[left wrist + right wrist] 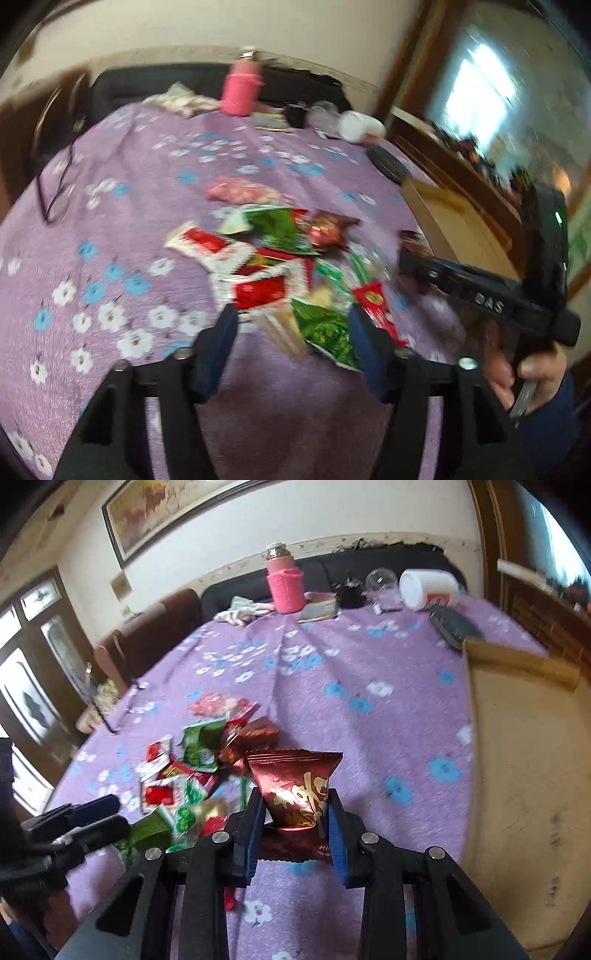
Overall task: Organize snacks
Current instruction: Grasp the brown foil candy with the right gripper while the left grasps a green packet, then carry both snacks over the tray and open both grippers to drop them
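Right gripper (295, 812) clamped on dark red snack packet (295, 786), above purple floral tablecloth (369, 709). Left gripper (291, 332) spread wide, holding nothing, over snack pile (273, 258).

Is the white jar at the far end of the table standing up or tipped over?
Tipped over. The white jar lies on its side on the purple tablecloth, its round end facing left, beside the upright pink bottle.
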The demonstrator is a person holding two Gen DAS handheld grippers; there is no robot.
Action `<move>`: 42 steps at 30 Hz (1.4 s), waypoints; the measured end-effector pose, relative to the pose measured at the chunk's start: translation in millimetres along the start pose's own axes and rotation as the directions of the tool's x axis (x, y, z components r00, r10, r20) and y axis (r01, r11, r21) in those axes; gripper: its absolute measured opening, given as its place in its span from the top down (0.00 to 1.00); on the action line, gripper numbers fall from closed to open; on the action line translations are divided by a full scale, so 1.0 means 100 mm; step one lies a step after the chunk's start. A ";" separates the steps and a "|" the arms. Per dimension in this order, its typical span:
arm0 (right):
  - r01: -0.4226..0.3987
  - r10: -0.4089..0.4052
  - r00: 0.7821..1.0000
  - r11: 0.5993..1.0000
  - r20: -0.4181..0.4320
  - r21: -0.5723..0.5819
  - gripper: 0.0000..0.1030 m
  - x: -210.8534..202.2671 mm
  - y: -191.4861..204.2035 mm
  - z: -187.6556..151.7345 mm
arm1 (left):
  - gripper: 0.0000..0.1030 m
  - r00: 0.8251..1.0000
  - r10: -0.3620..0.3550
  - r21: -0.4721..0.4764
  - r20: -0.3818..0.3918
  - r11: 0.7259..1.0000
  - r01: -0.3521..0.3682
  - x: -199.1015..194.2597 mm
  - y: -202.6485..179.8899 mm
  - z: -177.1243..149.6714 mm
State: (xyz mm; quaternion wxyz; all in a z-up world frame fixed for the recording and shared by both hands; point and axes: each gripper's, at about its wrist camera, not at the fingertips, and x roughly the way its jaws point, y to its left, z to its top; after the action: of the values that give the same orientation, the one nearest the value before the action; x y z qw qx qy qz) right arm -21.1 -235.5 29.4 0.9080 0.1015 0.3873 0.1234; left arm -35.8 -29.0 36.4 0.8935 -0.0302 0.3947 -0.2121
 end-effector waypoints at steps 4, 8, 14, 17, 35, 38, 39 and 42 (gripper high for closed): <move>-0.036 0.036 0.998 0.999 0.043 0.003 0.67 -0.09 -0.01 0.03 | 0.21 0.999 0.028 0.105 -0.018 0.994 -0.026 0.08 -0.22 -0.04; -0.078 0.077 0.996 0.997 0.040 0.015 0.67 -0.08 -0.01 0.03 | 0.24 0.992 0.055 0.123 -0.115 0.992 -0.041 0.27 -0.20 -0.08; -0.096 0.096 0.995 0.995 0.029 0.012 0.67 -0.05 0.00 0.01 | 0.37 0.987 0.043 0.102 -0.157 0.994 -0.027 0.30 -0.16 -0.13; -0.105 0.104 0.994 0.994 0.020 0.027 0.67 -0.03 -0.04 0.00 | 0.37 0.984 0.030 0.065 -0.177 0.998 -0.019 0.27 -0.11 -0.14; -0.116 0.115 0.992 0.993 0.052 0.011 0.67 -0.12 -0.01 0.00 | 0.64 0.984 0.080 0.086 -0.162 0.994 -0.067 0.13 -0.24 -0.20; -0.114 0.112 0.991 0.993 0.066 0.028 0.67 -0.15 -0.05 0.01 | 0.64 0.988 0.089 0.085 -0.129 0.993 -0.078 0.02 -0.27 -0.09; -0.110 0.107 0.992 0.993 0.072 0.036 0.67 -0.16 -0.07 0.01 | 0.64 0.989 0.081 0.085 -0.122 0.994 -0.071 0.00 -0.30 -0.05; -0.109 0.102 0.990 0.992 0.097 0.069 0.67 -0.22 -0.16 0.04 | 0.64 0.993 0.083 0.109 -0.087 0.991 -0.073 -0.05 -0.45 0.10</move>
State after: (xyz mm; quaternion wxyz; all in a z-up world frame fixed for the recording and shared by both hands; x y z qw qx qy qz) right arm -30.8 -257.3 42.1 0.9129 0.1613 0.3428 0.1520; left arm -47.7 -69.0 56.6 0.8824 0.0424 0.4242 -0.1989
